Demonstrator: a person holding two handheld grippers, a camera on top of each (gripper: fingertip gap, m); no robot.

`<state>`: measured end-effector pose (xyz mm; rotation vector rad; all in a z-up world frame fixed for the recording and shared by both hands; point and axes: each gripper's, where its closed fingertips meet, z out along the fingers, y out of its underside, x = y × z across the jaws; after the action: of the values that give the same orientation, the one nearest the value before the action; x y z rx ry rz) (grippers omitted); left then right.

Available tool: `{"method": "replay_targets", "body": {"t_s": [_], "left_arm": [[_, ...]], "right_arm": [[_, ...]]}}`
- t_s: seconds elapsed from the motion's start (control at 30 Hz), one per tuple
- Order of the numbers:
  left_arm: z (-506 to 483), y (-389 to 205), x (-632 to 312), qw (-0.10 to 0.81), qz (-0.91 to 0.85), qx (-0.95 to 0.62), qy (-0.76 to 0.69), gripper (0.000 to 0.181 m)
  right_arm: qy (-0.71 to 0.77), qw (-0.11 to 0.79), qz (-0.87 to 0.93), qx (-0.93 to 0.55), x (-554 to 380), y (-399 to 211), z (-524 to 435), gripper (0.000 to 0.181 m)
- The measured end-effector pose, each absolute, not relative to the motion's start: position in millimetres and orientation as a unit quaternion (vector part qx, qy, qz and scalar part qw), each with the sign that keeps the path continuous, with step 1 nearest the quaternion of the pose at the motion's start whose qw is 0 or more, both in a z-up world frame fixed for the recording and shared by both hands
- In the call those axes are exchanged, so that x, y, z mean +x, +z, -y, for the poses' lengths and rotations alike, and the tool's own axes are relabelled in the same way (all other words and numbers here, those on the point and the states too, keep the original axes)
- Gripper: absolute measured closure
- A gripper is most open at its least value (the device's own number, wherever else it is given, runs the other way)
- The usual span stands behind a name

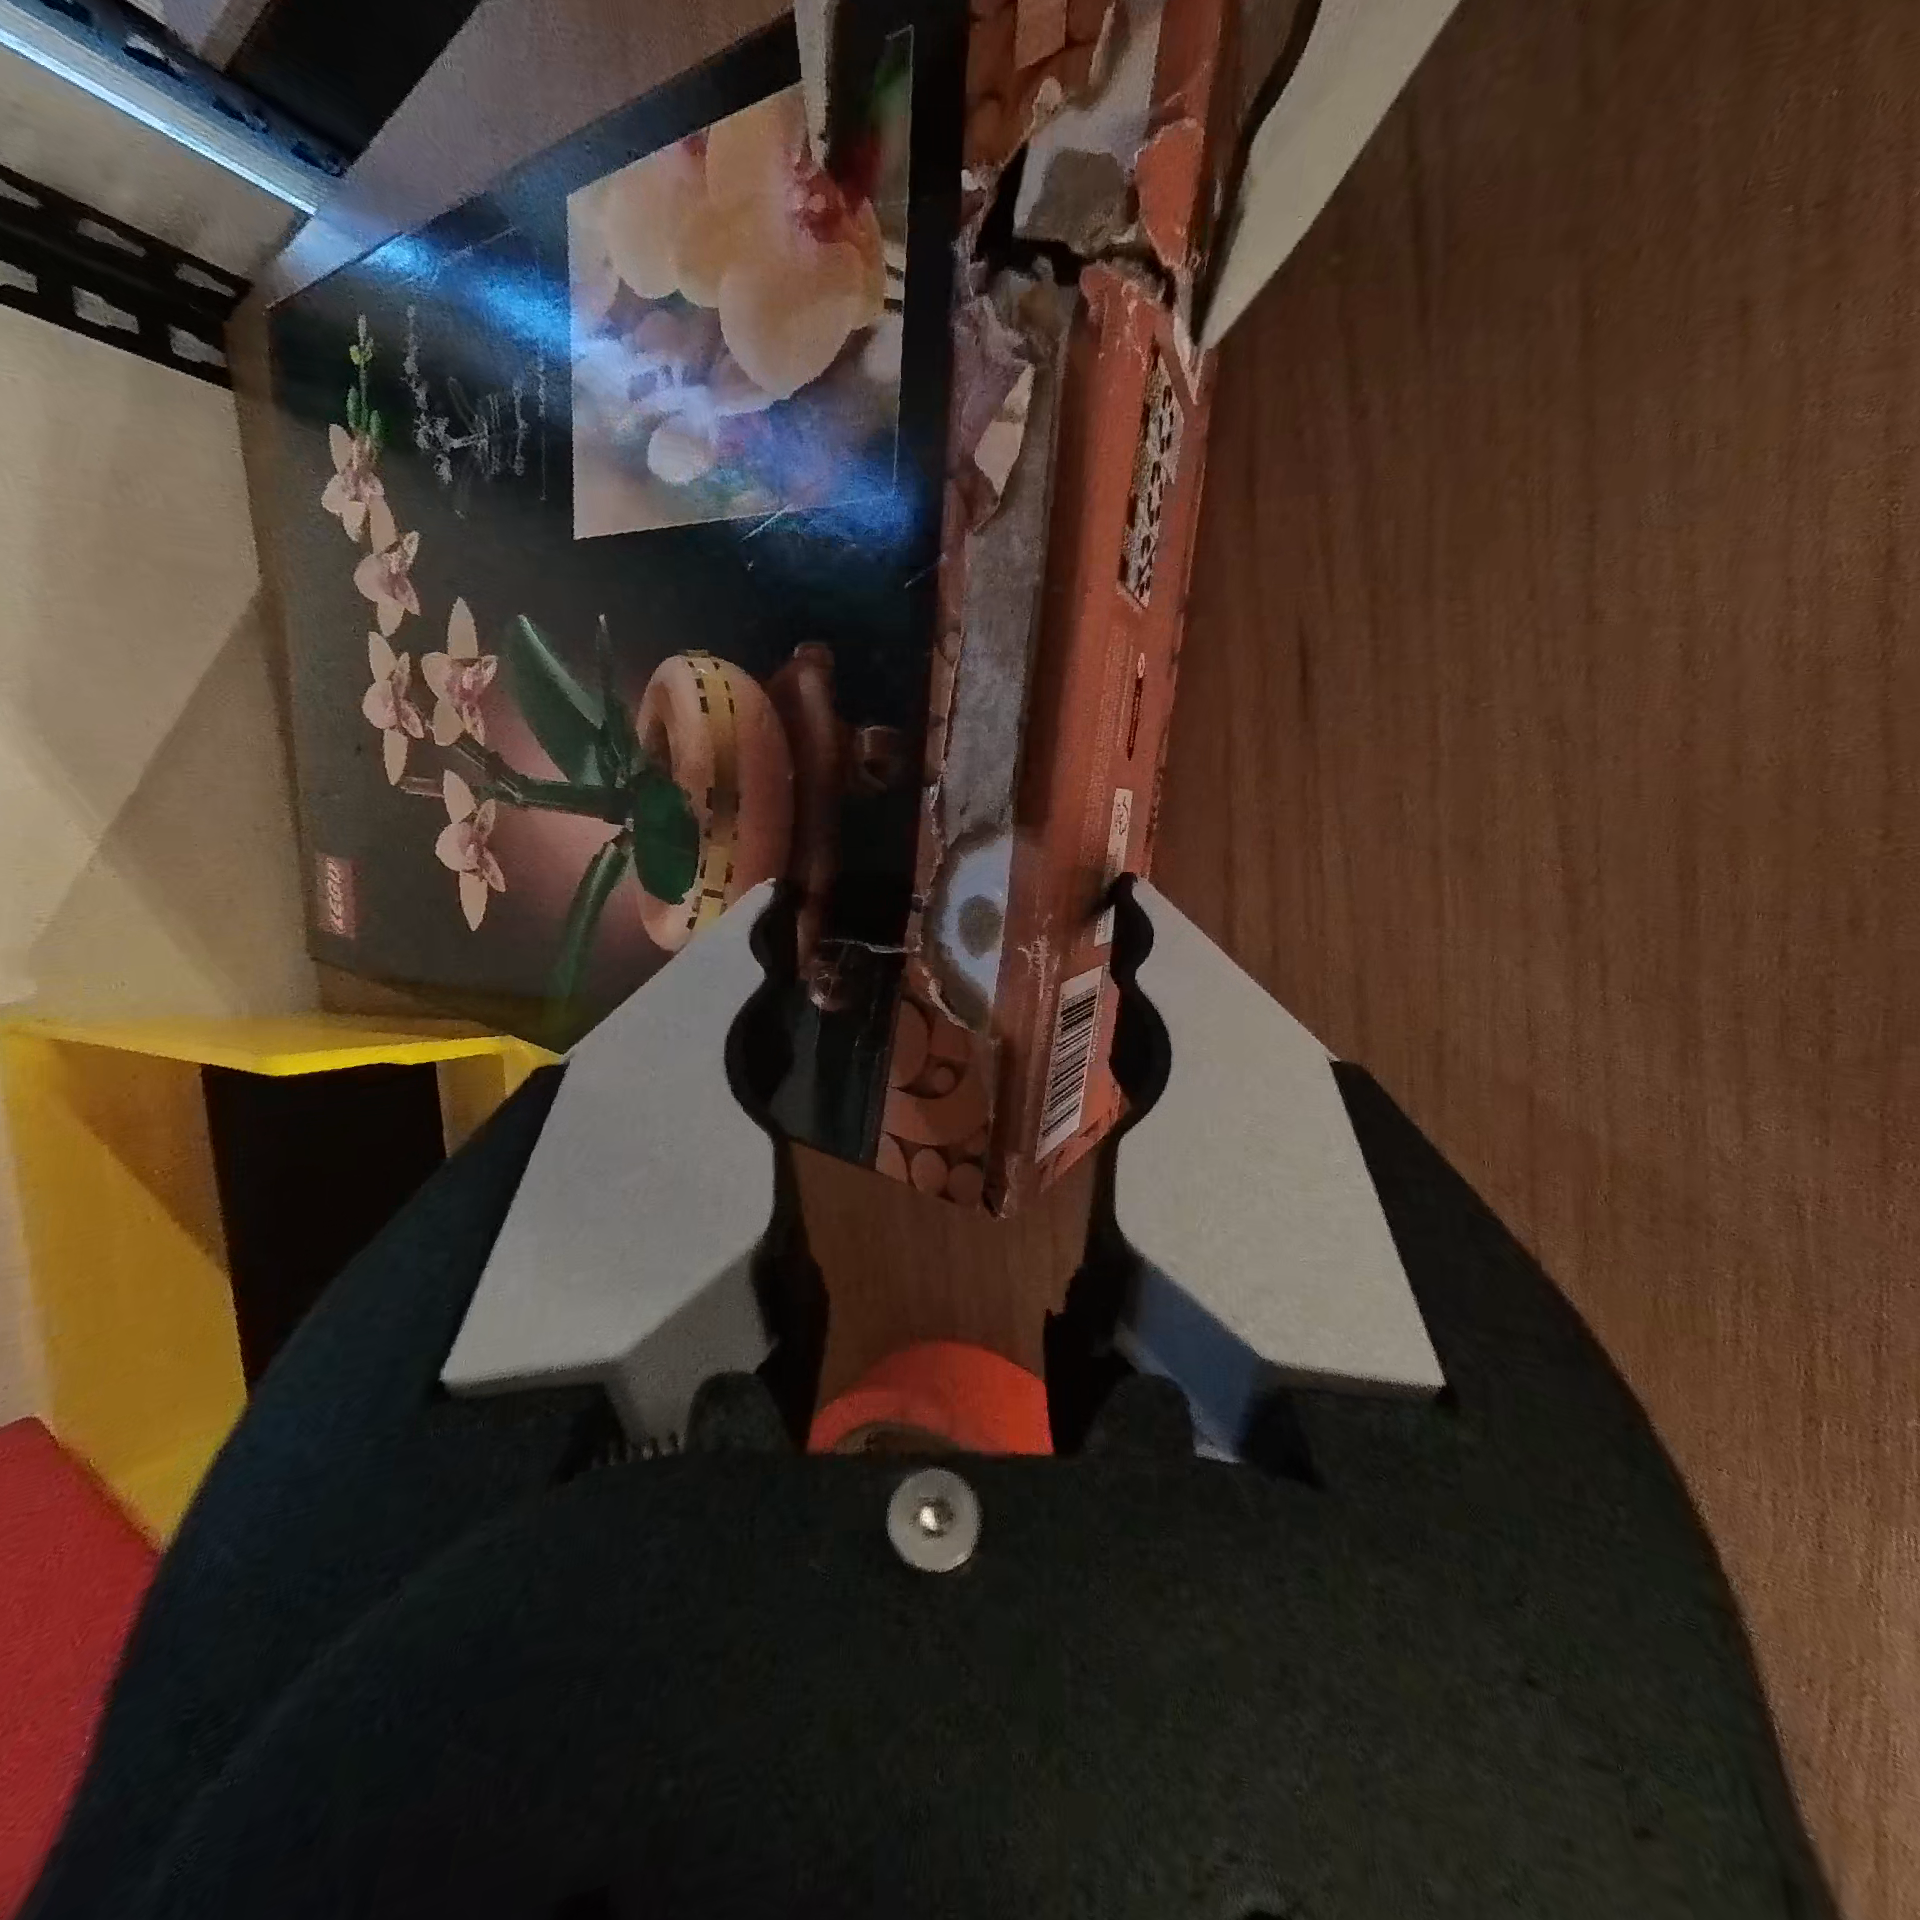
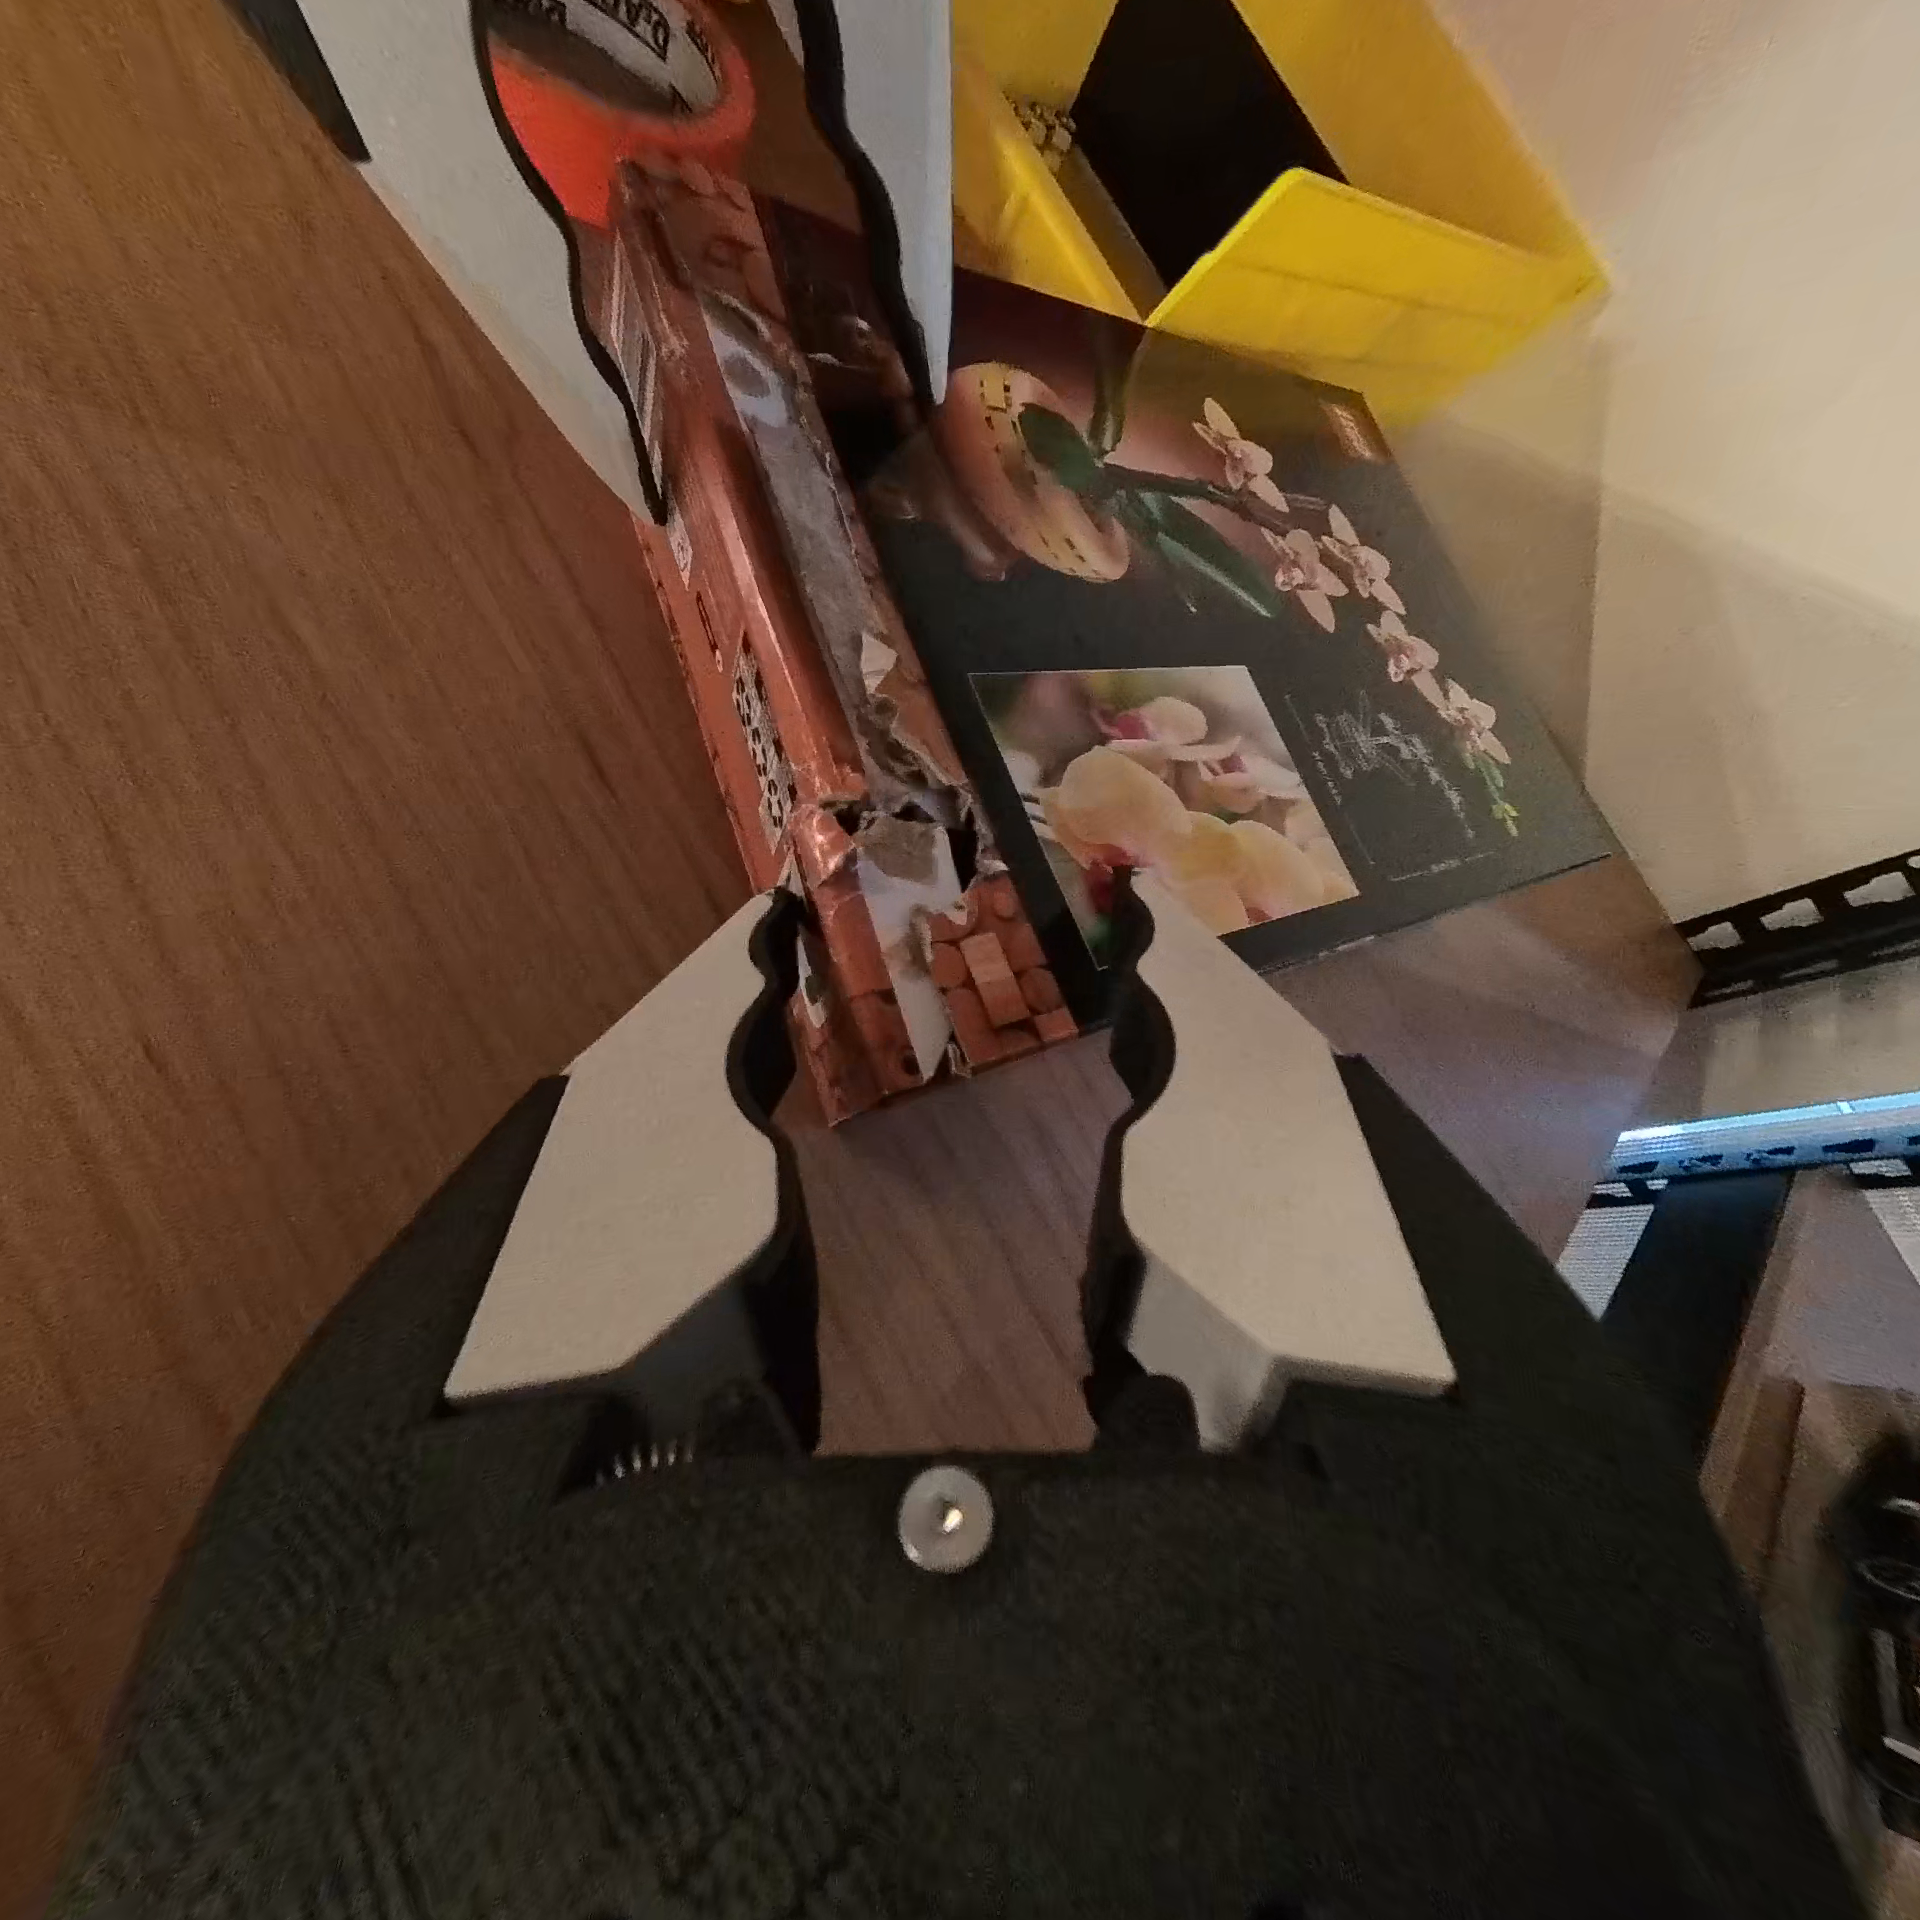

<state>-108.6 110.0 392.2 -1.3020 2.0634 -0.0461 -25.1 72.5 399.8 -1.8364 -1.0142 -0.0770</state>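
Note:
A flat cardboard box [image 1: 644, 582] with an orchid picture on its dark face stands on edge on a wooden surface [image 1: 1558, 935]. Its narrow orange-brown side [image 1: 1101, 727] is torn open. My left gripper [image 1: 951, 904] is closed across the box's thickness at the near corner, a finger on each face. My right gripper [image 2: 951, 909] is closed across the opposite end of the same box [image 2: 1195, 582], beside the torn hole [image 2: 904, 831]. The left gripper's white fingers [image 2: 904, 156] show at the far end in the right wrist view. An orange roll [image 1: 925, 1392] sits between the left finger bases.
Yellow open bins [image 2: 1351, 260] stand beyond the box against a white wall [image 2: 1766, 364]; one also shows in the left wrist view [image 1: 260, 1049]. A red surface [image 1: 62, 1558] lies low left. A black perforated rail [image 2: 1808, 925] and metal shelf edge [image 2: 1766, 1132] are to the right. Left tips to right tips: about 10 centimeters.

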Motion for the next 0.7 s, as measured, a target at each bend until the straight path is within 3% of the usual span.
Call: {"method": "replay_targets", "body": {"t_s": [0.3,0.5,0.7], "left_arm": [[-115,390,-106,0.346,-0.776,-0.526,-0.025,0.126],[-115,392,-107,0.360,-0.781,-0.510,-0.019,0.124],[-110,397,-101,0.356,-0.789,-0.501,-0.023,0.122]], "right_arm": [[-0.020,0.501,0.388,-0.774,-23,399,-80,0.131],[0.052,0.500,0.373,-0.779,-24,407,-75,0.118],[0.032,0.498,0.400,-0.768,-15,404,-76,0.121]]}}
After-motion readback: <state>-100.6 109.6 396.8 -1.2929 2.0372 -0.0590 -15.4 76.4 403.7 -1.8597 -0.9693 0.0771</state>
